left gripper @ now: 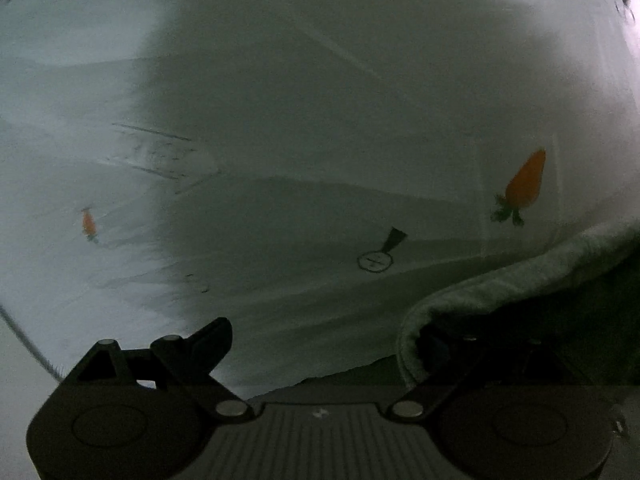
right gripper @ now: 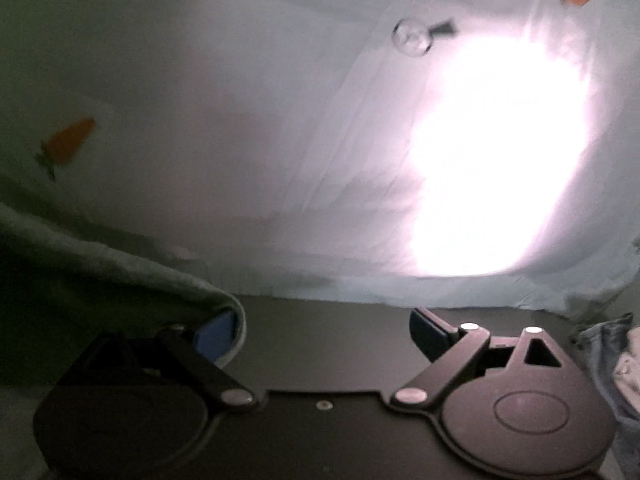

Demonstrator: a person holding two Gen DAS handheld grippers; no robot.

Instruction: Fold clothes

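Note:
A white cloth [left gripper: 300, 140] printed with orange carrots [left gripper: 526, 180] and a small magnifying-glass drawing [left gripper: 375, 260] fills the left wrist view. The same white cloth [right gripper: 240, 120] spreads across the right wrist view. A fuzzy grey-green garment [left gripper: 500, 288] hangs over the right finger of my left gripper [left gripper: 324, 340], which stands open. The garment [right gripper: 80, 264] also drapes over the left, blue-padded finger [right gripper: 216, 336] of my right gripper [right gripper: 320, 332], open too. Neither pair of jaws pinches the fabric.
A dark tabletop [right gripper: 328, 316] shows under the white cloth's near edge. Denim and a pale garment [right gripper: 604, 352] are piled at the right. A bright glare patch [right gripper: 500, 160] washes out part of the white cloth.

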